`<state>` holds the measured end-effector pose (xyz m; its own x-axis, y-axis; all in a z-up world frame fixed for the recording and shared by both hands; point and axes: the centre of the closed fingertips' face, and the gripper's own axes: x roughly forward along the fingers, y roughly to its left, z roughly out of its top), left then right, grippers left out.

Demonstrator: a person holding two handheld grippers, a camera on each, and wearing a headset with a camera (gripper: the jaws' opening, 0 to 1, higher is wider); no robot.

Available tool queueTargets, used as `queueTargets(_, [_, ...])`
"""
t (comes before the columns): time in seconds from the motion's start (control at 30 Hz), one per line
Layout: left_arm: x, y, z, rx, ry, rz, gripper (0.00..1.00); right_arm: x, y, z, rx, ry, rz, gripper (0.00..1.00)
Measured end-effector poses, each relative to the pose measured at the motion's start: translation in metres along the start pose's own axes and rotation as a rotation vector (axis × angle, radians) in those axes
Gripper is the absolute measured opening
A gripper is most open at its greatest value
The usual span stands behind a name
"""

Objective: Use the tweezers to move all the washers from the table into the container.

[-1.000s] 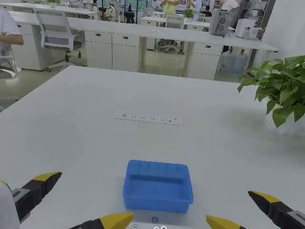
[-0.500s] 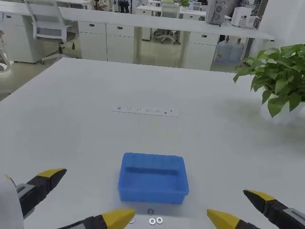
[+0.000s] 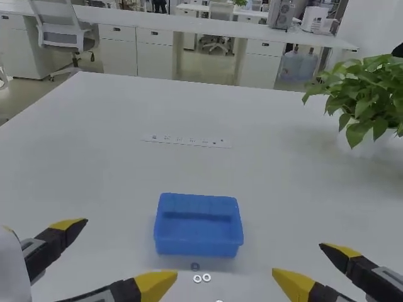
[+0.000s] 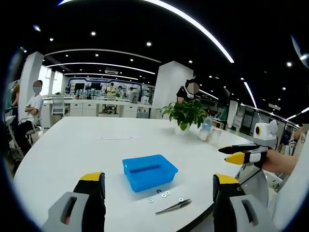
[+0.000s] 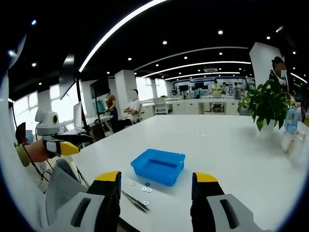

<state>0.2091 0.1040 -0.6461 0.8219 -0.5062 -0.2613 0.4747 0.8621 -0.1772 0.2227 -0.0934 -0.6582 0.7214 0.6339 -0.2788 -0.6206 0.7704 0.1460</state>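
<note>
Down at the near edge of the desk [image 3: 94, 145], the left gripper [image 3: 124, 249] and the right gripper [image 3: 301, 260] hover side by side above the white top, well apart from each other. Both have their yellow-tipped jaws spread wide, with just open air and bare desk between the tips.

Between the two grippers, close to the near edge, the tweezers [image 4: 174, 206] lie flat on the desk, a thin metal pair that neither gripper is touching. Just beyond them, a handful of small washers [image 3: 201, 277] sit loose on the surface. Two lie almost touching, one sits a little nearer the box, and the gripper views show a couple more scattered close to the tweezers. All of the washers I can see are on the desk, just in front of the container.

The blue container [image 3: 198, 245] stands just past the washers, a shallow open rectangular tub with its long side facing the near edge, roughly midway between the desk's left and right edges.

Farther back, a narrow socket strip [image 3: 186, 139] is set flush into the middle of the desk. Toward the far right corner a leafy green plant [image 3: 362, 100] spreads over the desk.
</note>
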Motion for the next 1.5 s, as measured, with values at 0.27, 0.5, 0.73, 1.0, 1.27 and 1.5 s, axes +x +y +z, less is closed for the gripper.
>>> queueTargets(0.27, [-0.006,-0.008,-0.004,0.015,0.012,-0.014,0.94,-0.01,0.003,-0.005,-0.003,0.003,-0.012,0.55])
queueTargets(0.5, [-0.006,-0.003,-0.005,0.004,0.009,-0.007,0.91,-0.004,0.003,0.002,-0.019,-0.008,-0.001,0.55])
queueTargets(0.73, [0.006,0.0,-0.032,0.071,0.172,-0.069,0.67,0.009,0.003,-0.011,-0.08,0.072,0.031,0.44])
queueTargets(1.0, [0.02,0.003,-0.088,0.208,0.43,-0.202,0.38,0.034,0.022,-0.043,-0.097,0.219,0.183,0.23])
queueTargets(1.27, [0.05,-0.008,-0.116,0.346,0.572,-0.359,0.18,0.041,0.022,-0.061,-0.175,0.318,0.215,0.13])
queueTargets(1.5, [0.075,-0.005,-0.139,0.441,0.703,-0.431,0.13,0.029,0.008,-0.072,-0.191,0.363,0.166,0.11])
